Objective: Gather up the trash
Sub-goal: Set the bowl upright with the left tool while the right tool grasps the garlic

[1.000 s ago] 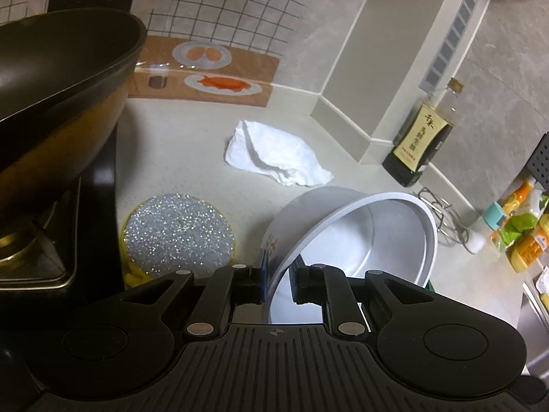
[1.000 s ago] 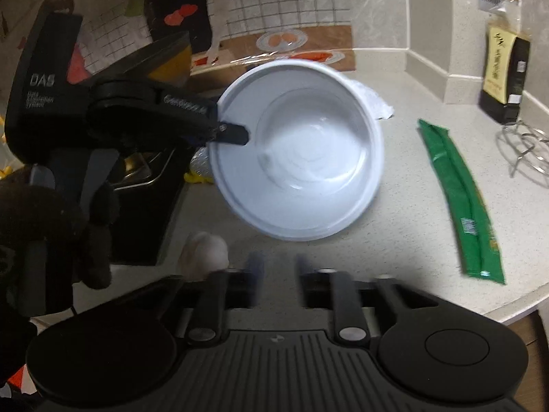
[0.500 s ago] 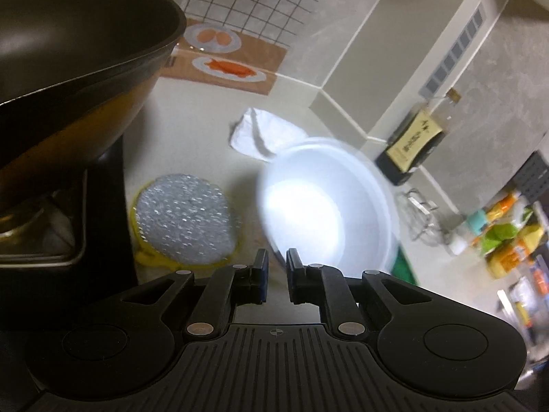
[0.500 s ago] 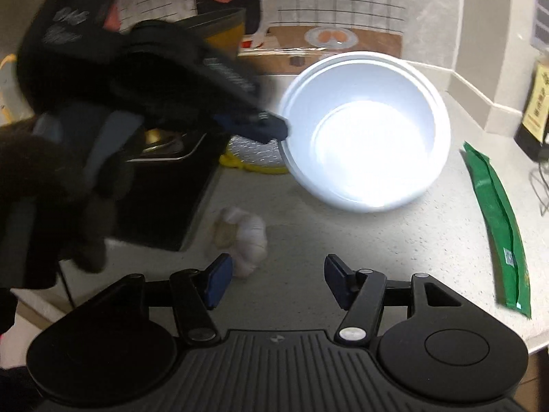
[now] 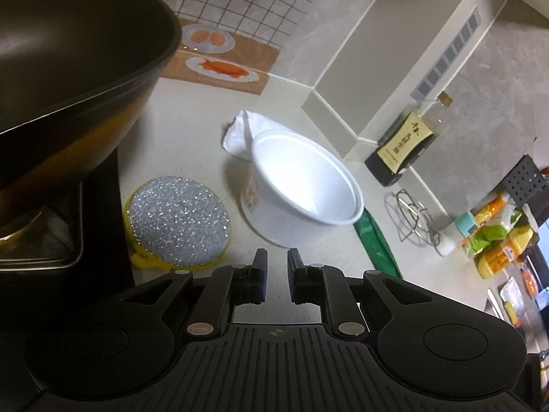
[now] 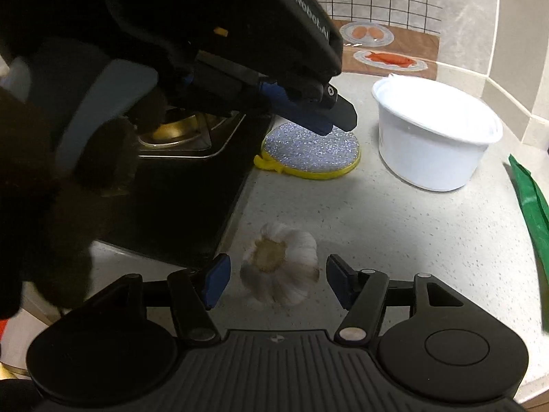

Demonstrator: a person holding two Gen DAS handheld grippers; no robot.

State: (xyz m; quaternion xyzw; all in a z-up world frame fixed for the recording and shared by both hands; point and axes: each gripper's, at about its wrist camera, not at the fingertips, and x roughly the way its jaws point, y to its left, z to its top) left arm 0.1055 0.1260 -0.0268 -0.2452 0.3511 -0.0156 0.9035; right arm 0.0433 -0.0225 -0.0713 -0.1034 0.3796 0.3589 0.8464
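A white disposable bowl [image 5: 302, 185] stands upright on the counter, also in the right wrist view [image 6: 435, 144]. My left gripper [image 5: 274, 274] is just in front of it, empty, jaws a narrow gap apart; it shows from the side in the right wrist view [image 6: 326, 116]. A crumpled white tissue [image 5: 240, 134] lies behind the bowl. A green wrapper [image 5: 374, 240] lies right of the bowl, also in the right wrist view [image 6: 532, 199]. My right gripper [image 6: 274, 281] is open, with a garlic bulb [image 6: 279, 267] between its fingers on the counter.
A dark wok [image 5: 68, 68] sits on a black stove [image 6: 178, 189] at the left. A silver scrubber on a yellow pad [image 5: 178, 219] lies beside the stove. A soy sauce bottle [image 5: 408, 140], a wire rack [image 5: 411, 219] and several bottles [image 5: 494, 237] stand at the right.
My left gripper let go of the white bowl, which now stands upright on the counter, and drew back. My right gripper opened and came down around the garlic bulb.
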